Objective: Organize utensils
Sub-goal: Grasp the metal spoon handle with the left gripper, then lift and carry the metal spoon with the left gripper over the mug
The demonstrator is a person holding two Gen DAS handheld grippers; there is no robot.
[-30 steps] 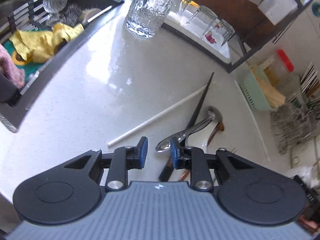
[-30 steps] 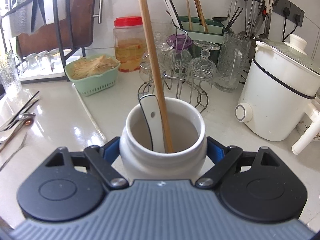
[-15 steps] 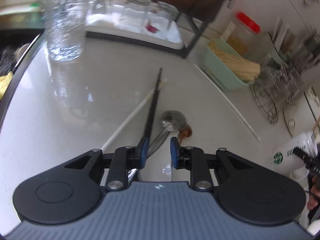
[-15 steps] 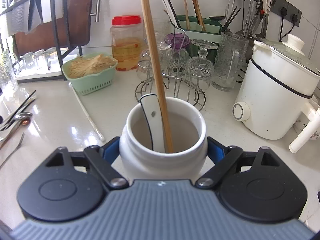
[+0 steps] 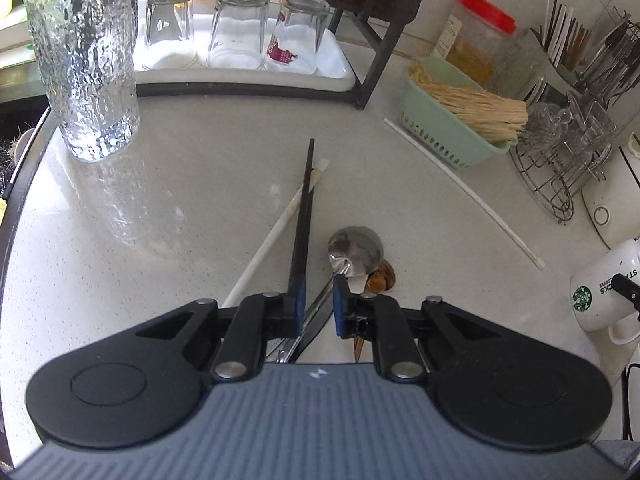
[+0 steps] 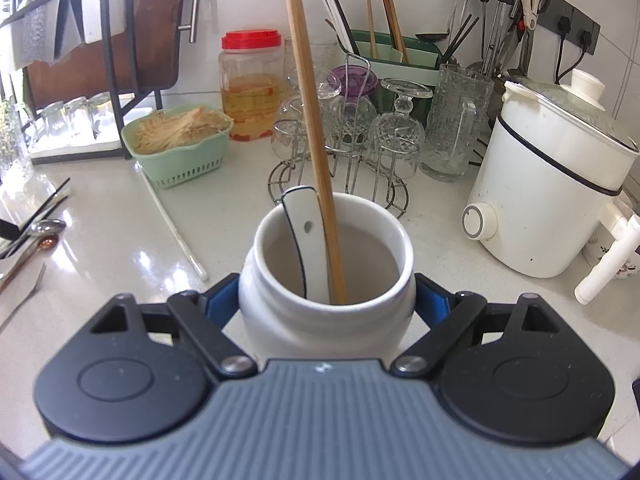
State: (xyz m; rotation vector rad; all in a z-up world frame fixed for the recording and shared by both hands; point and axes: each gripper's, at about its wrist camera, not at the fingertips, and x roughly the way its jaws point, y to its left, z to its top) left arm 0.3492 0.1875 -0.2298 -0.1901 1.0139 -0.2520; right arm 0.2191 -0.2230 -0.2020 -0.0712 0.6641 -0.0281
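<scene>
Left wrist view: your left gripper (image 5: 318, 306) hovers low over the white countertop (image 5: 160, 208), its blue pads narrowly apart and just closing in, with the metal spoon's (image 5: 354, 250) handle running up between them; I can't tell whether the pads press it yet. The spoon's bowl lies at 12 o'clock from the fingertips. A black chopstick (image 5: 304, 216) slants away at 11 o'clock, crossing a white chopstick (image 5: 276, 236) beside it. A brown spoon (image 5: 382, 276) peeks out at 1 o'clock, just touching the metal bowl's edge. Another white chopstick (image 5: 464, 192) lies alone at 2 o'clock, beside the green basket (image 5: 444, 136). A tall textured glass (image 5: 82, 60) stands at 10 o'clock.

Right wrist view: your right gripper (image 6: 326, 306) has its fingers spread wide around the white ceramic jar (image 6: 324, 320), blue pads at both flanks and just easing outward. Inside the jar, a wooden chopstick (image 6: 312, 120) leans toward 12 o'clock beside a white ceramic spoon (image 6: 304, 236). The loose utensils lie at 9 o'clock. A white cooker (image 6: 552, 184) sits at 2 o'clock.
</scene>
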